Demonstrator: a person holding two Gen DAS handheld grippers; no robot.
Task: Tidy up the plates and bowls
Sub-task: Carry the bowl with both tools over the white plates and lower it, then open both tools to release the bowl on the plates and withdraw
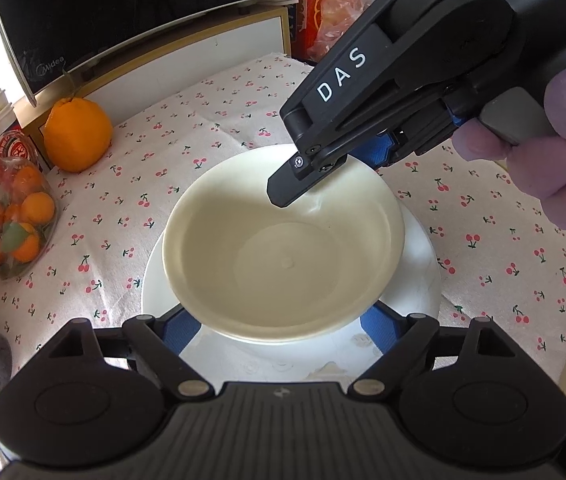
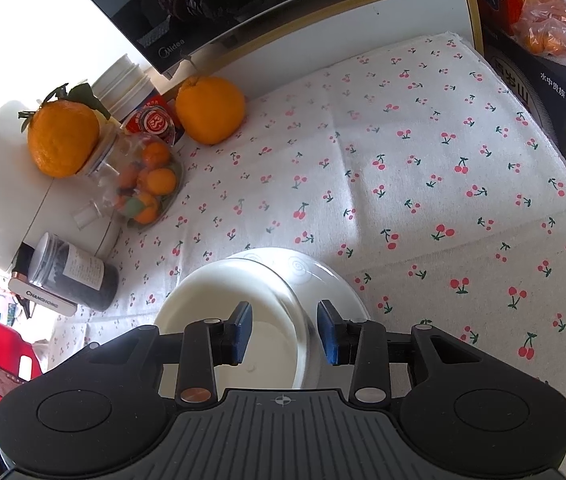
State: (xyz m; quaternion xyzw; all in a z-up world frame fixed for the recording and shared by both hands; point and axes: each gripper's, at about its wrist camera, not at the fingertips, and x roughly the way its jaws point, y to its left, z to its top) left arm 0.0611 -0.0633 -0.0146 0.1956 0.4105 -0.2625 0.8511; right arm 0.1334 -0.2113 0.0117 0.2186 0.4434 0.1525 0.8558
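Observation:
A cream bowl (image 1: pixel 283 248) sits on a white plate (image 1: pixel 423 280) on the cherry-print cloth. My left gripper (image 1: pixel 279 324) is open, its blue pads (image 1: pixel 177 328) spread wide on either side of the bowl's near rim, just above the plate. My right gripper (image 2: pixel 285 330) is open with a narrower gap; its jaws straddle the bowl's (image 2: pixel 203 304) far rim, one pad (image 2: pixel 241 332) inside the bowl and one outside over the plate (image 2: pixel 323 276). The right gripper also shows in the left wrist view (image 1: pixel 311 178), reaching in from the upper right.
A large orange (image 1: pixel 77 134) and a glass jar of small oranges (image 1: pixel 7 216) stand at the left. A black microwave (image 1: pixel 123 12) stands behind on a white cabinet. A white appliance (image 2: pixel 7 200), a dark jar (image 2: pixel 71 274) and boxes (image 2: pixel 543 92) ring the cloth.

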